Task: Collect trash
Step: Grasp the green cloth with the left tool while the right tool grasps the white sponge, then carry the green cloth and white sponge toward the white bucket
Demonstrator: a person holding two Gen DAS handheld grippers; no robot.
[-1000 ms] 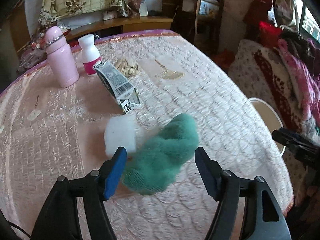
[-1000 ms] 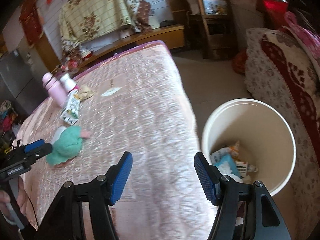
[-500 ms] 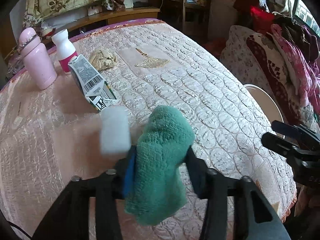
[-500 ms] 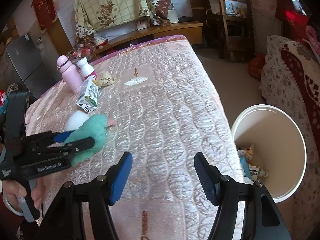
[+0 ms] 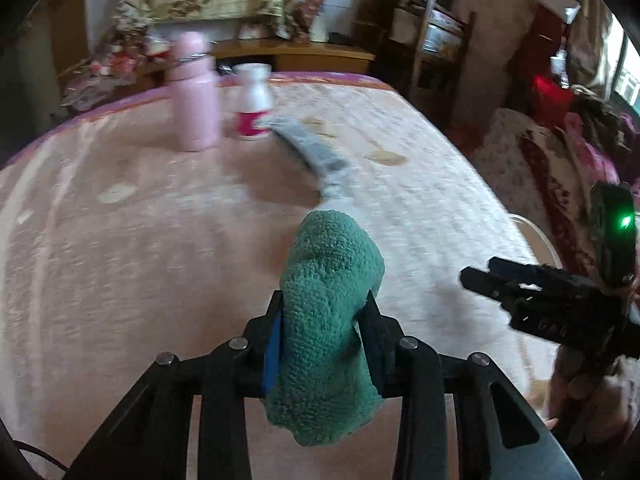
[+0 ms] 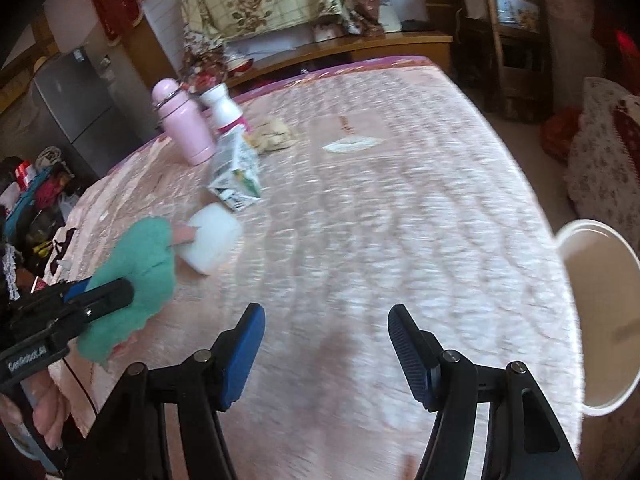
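The left gripper (image 5: 324, 320) has just been closing, and its jaws now pinch one green terry cloth (image 5: 328, 320) — the cloth bulges above the pads and hangs limp below them. Seen from the right wrist, that same cloth (image 6: 136, 268) sits at about nine o'clock, held just above the pink quilted bedspread (image 6: 380, 208).

The right gripper (image 6: 324, 344) stands about half open with nothing between its two blue pads, only bare bedspread under it.

On the bed I count one white foam-like block (image 6: 210, 238) just beside the cloth, one milk carton (image 6: 236, 174) lying on its side at about eleven o'clock, one crumpled beige paper wad (image 6: 272, 136) beyond it, one pink flask (image 6: 182, 124) and one white bottle with a red band (image 6: 226, 110) — those two upright and close together near the far edge. A flat pale scrap (image 6: 352, 144) lies toward twelve o'clock.

One cream bin (image 6: 600, 320) stands off the bed's edge at three o'clock; its contents are out of sight from here.

A person's hand (image 6: 48, 408) grips the left tool's handle at the lower left.
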